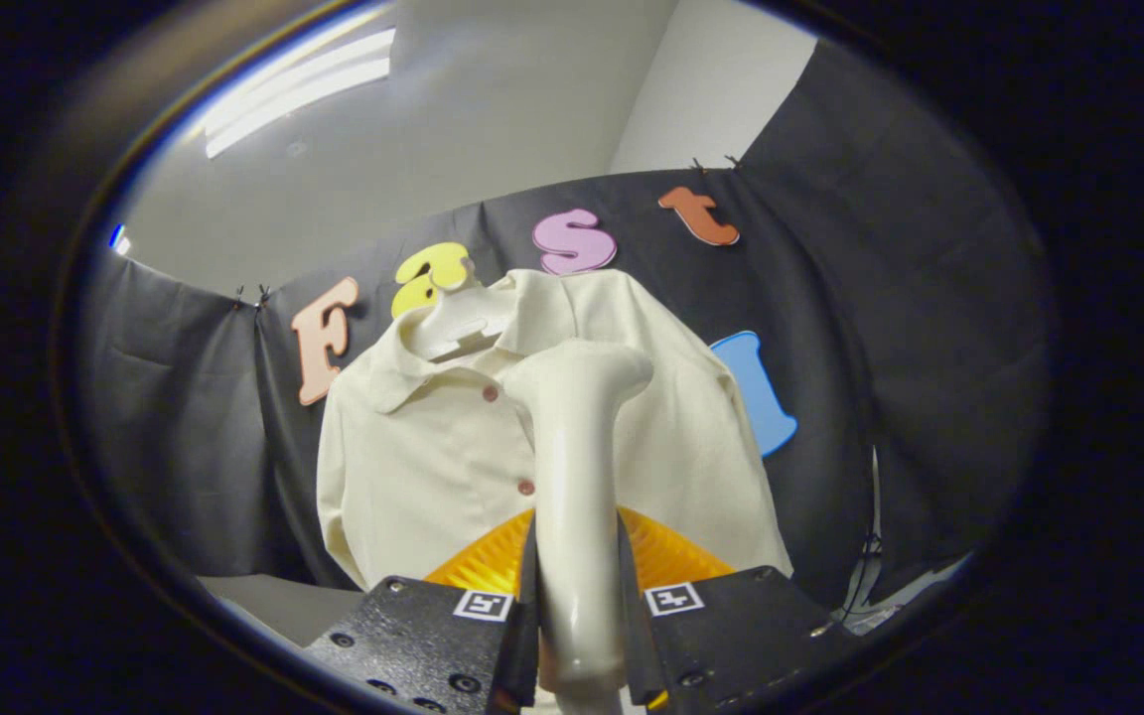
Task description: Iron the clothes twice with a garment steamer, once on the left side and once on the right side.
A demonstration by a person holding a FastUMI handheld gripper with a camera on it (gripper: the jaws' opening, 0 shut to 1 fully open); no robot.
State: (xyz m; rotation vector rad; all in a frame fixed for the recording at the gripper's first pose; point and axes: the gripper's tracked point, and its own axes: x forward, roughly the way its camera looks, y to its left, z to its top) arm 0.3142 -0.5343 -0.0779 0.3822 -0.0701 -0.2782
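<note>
Your claw (577,636) is clamped on the garment steamer (572,477), its head raised before the hanging cream shirt (413,467); next, press it against one side and stroke.

Gripper (577,616) upright, fingers clamped on steamer handle (577,467).

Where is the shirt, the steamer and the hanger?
shirt (413,467): gripper view, front panel beside the buttons.
steamer (572,477): gripper view, its handle, clamped between the jaws.
hanger (458,320): gripper view, neck inside the collar.
</note>
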